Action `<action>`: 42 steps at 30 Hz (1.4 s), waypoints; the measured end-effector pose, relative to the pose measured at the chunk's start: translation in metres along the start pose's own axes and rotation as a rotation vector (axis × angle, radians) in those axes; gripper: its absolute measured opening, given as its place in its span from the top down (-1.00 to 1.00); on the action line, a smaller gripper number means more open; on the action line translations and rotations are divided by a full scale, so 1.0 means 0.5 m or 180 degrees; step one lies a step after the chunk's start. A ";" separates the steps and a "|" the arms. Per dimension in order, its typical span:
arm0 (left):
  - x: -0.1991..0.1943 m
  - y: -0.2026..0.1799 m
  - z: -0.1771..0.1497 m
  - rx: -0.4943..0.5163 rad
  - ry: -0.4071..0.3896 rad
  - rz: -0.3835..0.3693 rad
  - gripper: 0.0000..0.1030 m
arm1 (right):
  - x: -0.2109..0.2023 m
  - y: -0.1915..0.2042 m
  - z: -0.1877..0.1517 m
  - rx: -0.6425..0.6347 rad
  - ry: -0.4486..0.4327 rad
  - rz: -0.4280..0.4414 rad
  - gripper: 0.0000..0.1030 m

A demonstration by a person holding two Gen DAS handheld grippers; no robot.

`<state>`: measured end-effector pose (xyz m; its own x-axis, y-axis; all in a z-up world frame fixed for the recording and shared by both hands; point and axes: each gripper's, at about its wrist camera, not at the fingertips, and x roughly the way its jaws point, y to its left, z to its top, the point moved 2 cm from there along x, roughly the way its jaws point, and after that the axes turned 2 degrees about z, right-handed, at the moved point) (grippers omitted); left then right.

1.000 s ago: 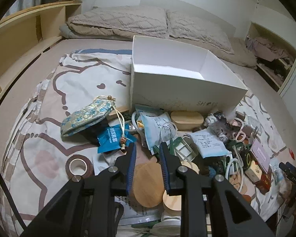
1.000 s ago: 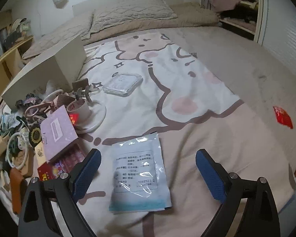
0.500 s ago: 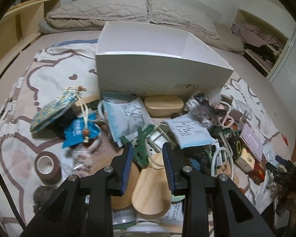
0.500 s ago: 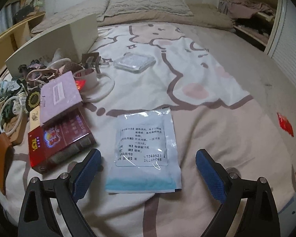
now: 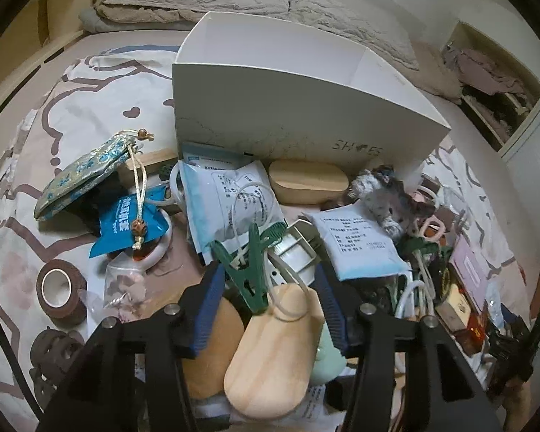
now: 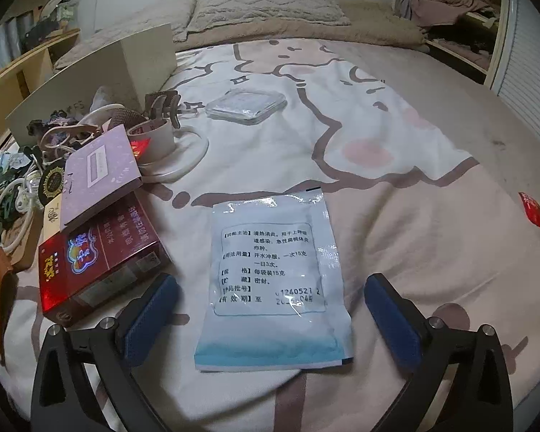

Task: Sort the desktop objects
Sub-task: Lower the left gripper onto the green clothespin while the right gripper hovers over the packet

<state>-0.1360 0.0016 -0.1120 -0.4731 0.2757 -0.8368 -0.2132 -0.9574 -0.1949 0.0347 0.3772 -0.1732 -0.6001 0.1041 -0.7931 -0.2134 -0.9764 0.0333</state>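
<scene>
In the left wrist view a heap of small objects lies on the bed sheet in front of a white cardboard box (image 5: 288,108). My left gripper (image 5: 270,306) hangs low over the heap and its jaws are opening. A green clothes peg (image 5: 250,270) and a pale wooden oval piece (image 5: 280,342) lie between its blue pads (image 5: 208,309), which press on neither. In the right wrist view a white and blue medicine sachet (image 6: 273,280) lies flat on the sheet. My right gripper (image 6: 270,318) straddles it with its jaws opening wide, pads apart from it.
A brown tape roll (image 5: 59,289), a brocade pouch (image 5: 82,176) and a blue packet (image 5: 129,223) lie left of the heap. A red box (image 6: 100,262) under a lilac box (image 6: 97,172) sits left of the sachet. A clear case (image 6: 246,102) lies farther back, a red wrapper (image 6: 534,212) at right.
The left gripper has moved forward and down onto the heap and its jaws have widened around the peg and wooden piece. The right gripper has sunk closer to the sachet and opened a little more.
</scene>
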 end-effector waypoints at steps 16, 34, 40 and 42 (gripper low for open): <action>0.027 0.016 0.009 -0.0225 0.0009 0.0117 0.18 | 0.003 0.000 -0.008 0.0029 -0.0174 0.0055 -1.00; 0.015 0.016 -0.009 -0.0080 0.0048 0.0329 0.28 | -0.027 -0.041 0.006 -0.0165 0.0153 -0.0264 -1.00; 0.012 0.020 -0.013 -0.0102 0.0068 0.0313 0.28 | -0.030 -0.085 0.017 -0.0033 0.0139 -0.0617 -1.00; 0.013 0.018 -0.012 -0.0114 0.0062 0.0327 0.28 | -0.032 -0.098 0.019 0.0059 0.0150 -0.0629 -1.00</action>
<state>-0.1358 -0.0059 -0.1223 -0.4740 0.1746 -0.8630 -0.1336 -0.9831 -0.1255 0.0471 0.4251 -0.1564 -0.5083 0.2840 -0.8130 -0.3380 -0.9341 -0.1150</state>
